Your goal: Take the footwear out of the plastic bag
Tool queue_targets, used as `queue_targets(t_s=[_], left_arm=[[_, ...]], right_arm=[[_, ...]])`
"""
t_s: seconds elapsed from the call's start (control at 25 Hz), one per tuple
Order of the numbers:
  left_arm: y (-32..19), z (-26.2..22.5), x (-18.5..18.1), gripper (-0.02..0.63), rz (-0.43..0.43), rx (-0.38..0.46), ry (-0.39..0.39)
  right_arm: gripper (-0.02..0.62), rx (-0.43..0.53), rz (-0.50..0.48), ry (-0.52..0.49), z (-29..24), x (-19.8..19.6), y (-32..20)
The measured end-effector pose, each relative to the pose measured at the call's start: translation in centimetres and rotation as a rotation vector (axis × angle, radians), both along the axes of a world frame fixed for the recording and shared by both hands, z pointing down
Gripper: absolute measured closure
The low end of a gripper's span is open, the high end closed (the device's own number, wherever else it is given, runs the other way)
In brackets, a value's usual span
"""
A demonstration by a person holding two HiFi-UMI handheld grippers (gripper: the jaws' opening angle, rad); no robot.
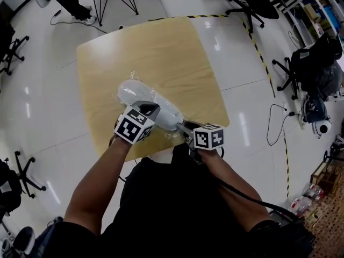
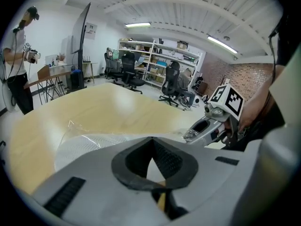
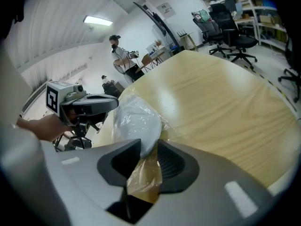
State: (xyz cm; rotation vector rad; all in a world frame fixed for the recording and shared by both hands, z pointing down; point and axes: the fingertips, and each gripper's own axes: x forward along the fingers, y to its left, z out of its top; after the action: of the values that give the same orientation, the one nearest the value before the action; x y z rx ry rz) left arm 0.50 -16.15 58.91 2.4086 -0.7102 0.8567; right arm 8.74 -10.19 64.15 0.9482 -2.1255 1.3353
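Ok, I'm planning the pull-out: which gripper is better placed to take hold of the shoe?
Right, probably. The right gripper has its jaws apart with the end of the white shoe and plastic bag film between them; the left gripper is shut atop the bag's middle.

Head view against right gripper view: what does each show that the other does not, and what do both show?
Head view only: striped floor tape, the person's forearms. Right gripper view only: the right claw with jaws apart around the plastic bag edge, a ceiling light. Both: that bag with white footwear, the wooden table, the left claw.
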Motion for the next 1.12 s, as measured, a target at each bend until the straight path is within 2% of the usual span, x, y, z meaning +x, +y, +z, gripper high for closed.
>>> queue_targets(t_s=[0.12, 0.2, 0.32, 0.48, 0.6, 0.68, 0.76, 0.84, 0.92, 0.96, 1.0, 1.08, 1.12], left_arm=[[0.2, 1.3, -0.7, 0.600, -0.001, 0.011, -0.053], [0.5, 2.1, -1.1, 0.600, -0.015, 0.008, -0.073], [0.7, 2.8, -1.8, 0.600, -0.029, 0.005, -0.076], [1.0, 3.1, -2.8, 0.600, -0.008, 0.015, -0.133], [1.2, 2.6, -3.3, 0.600, 0.010, 0.033, -0.163], [1.9, 2.3, -3.2, 0.600, 0.068, 0.054, -0.182], [2.6, 1.9, -2.3, 0.594, 0.168, 0.110, -0.218], [3.2, 1.5, -0.7, 0.496, 0.278, 0.165, -0.242], [3.8, 1.5, 1.1, 0.473, 0.387, 0.179, -0.246], [4.1, 1.7, 1.9, 0.437, 0.435, 0.174, -0.250], [4.4, 1.9, 2.5, 0.412, 0.472, 0.167, -0.256], [4.7, 2.6, 3.5, 0.400, 0.515, 0.150, -0.274], [4.8, 3.0, 3.7, 0.402, 0.524, 0.139, -0.284]], right_arm=[[0.510, 0.017, -0.034, -0.043, -0.9, 0.3, 0.6], [0.531, 0.019, -0.019, -0.089, -2.0, 1.6, 1.2], [0.554, 0.003, 0.051, -0.117, -2.6, 4.6, 1.8], [0.552, -0.067, 0.172, -0.091, -1.3, 8.8, 2.5], [0.551, -0.100, 0.213, -0.075, -0.9, 10.3, 3.4], [0.551, -0.115, 0.218, -0.072, -0.8, 10.6, 4.0], [0.551, -0.138, 0.239, -0.076, -0.6, 11.1, 4.8], [0.551, -0.149, 0.278, -0.085, -0.4, 11.9, 5.4], [0.548, -0.135, 0.325, -0.102, -0.4, 12.6, 5.6], [0.536, -0.125, 0.351, -0.113, -0.5, 13.0, 5.5], [0.479, -0.119, 0.381, -0.131, -0.6, 13.3, 5.3], [0.310, -0.133, 0.449, -0.209, -0.7, 13.3, 5.3], [0.299, -0.152, 0.478, -0.262, -0.6, 12.9, 5.4]])
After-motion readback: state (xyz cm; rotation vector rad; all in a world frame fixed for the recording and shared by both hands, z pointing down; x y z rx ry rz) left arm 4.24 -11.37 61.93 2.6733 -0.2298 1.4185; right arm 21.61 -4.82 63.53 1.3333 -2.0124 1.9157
